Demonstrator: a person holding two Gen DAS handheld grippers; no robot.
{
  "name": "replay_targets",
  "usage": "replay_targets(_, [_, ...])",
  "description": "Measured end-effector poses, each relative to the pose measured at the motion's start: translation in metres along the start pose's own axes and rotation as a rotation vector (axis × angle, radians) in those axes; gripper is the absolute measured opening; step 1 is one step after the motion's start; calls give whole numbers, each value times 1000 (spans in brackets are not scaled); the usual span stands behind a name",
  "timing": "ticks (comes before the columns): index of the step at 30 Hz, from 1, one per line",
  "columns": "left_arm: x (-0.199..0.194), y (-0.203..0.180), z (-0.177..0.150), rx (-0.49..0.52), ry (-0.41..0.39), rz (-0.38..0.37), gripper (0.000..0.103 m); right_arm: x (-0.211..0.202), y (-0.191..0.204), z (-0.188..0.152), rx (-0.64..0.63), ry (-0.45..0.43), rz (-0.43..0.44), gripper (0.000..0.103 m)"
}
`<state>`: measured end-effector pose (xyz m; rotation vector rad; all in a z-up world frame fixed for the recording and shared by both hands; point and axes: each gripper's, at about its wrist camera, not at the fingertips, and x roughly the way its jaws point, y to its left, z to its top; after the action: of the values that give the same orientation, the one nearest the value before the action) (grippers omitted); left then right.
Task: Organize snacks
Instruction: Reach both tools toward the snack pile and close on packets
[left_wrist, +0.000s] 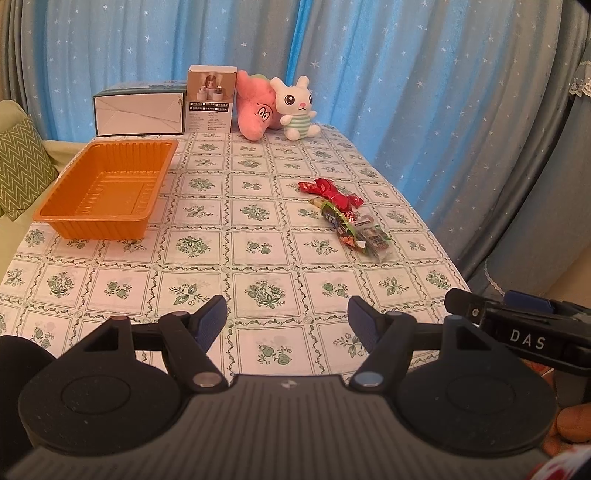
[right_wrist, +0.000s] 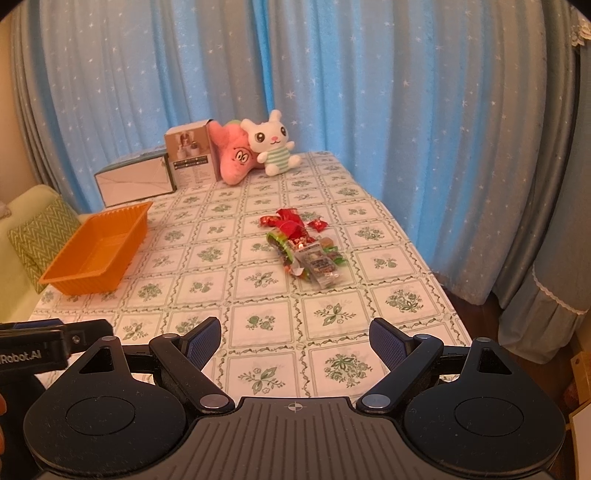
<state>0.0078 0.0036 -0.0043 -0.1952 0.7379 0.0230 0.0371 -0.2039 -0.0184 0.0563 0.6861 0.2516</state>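
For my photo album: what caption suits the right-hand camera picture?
Open right tool facing a snack pile and an empty orange tray.

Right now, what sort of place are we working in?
Probably a home living or dining room: a table under a floral tablecloth, starry blue curtains behind it, plush toys at the far edge, and a cushioned sofa beside it.

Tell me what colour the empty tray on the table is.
Orange. The ribbed plastic tray shows best in the left wrist view.
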Motion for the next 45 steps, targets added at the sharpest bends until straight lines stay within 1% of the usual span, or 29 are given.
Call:
replay_targets(6, [20,1,14,-5,14,-34,69,9,-16,7,23,-29,-21,87])
replay_targets(10, [40,1,23,-7,25,-49,69,25,-25,16,25,-29,-21,87])
replay_targets(13, [59,3,31,-19,28,-56,69,44,-30,24,18,-29,-16,87])
replay_targets(18, [96,6,43,-25,28,-36,69,88,-40,35,-4,3,-16,87])
replay_targets(20, [111,8,48,-24,25,-38,69,106,-45,39,-11,19,-10,81])
replay_targets(21, [119,8,50,-23,25,-39,69,116,-48,41,-15,33,-7,74])
replay_targets(22, [126,9,51,-22,24,-35,69,128,-51,43,-19,46,-4,72])
replay_targets(24, [140,9,54,-13,23,-27,69,147,-56,46,-26,55,4,71])
replay_targets(28, [170,11,58,-11,45,-14,69,184,-58,51,-73,82,13,62])
replay_targets(34, [202,12,62,-7,77,-44,69,232,-63,54,-91,136,46,58])
replay_targets(35, [207,12,63,-8,86,-48,69,237,-63,54,-105,145,49,58])
replay_targets(40, [227,14,68,-20,119,-66,69,259,-58,55,-157,179,45,45])
replay_targets(42, [231,15,69,-18,123,-69,69,263,-53,53,-182,185,36,44])
replay_targets(45, [236,18,68,-18,124,-70,69,263,-44,50,-215,184,38,39])
